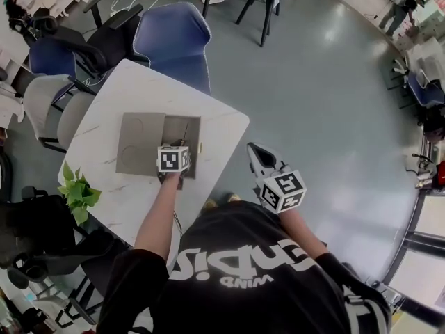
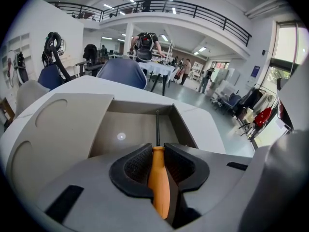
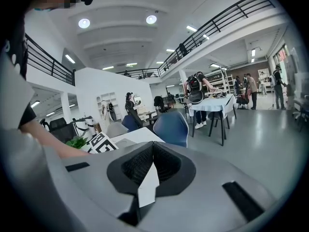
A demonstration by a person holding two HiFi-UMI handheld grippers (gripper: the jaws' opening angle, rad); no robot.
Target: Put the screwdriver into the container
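My left gripper (image 2: 157, 151) is shut on the orange handle of the screwdriver (image 2: 159, 180). Its thin dark shaft (image 2: 157, 127) points forward over the open grey-brown container (image 2: 181, 124). In the head view the left gripper (image 1: 179, 147) hovers over the container (image 1: 195, 128), and the shaft (image 1: 185, 129) shows inside the box's outline. The container's lid (image 1: 139, 145) lies folded open to the left. My right gripper (image 1: 254, 149) is off the table's right side, over the floor; its jaws are shut with nothing between them (image 3: 152, 147).
The container sits on a white marble-look table (image 1: 132, 92). A green plant (image 1: 76, 186) stands at the table's near left edge. A blue chair (image 1: 174, 40) and a grey chair (image 1: 49, 110) crowd the far and left sides. Grey floor (image 1: 320, 96) lies to the right.
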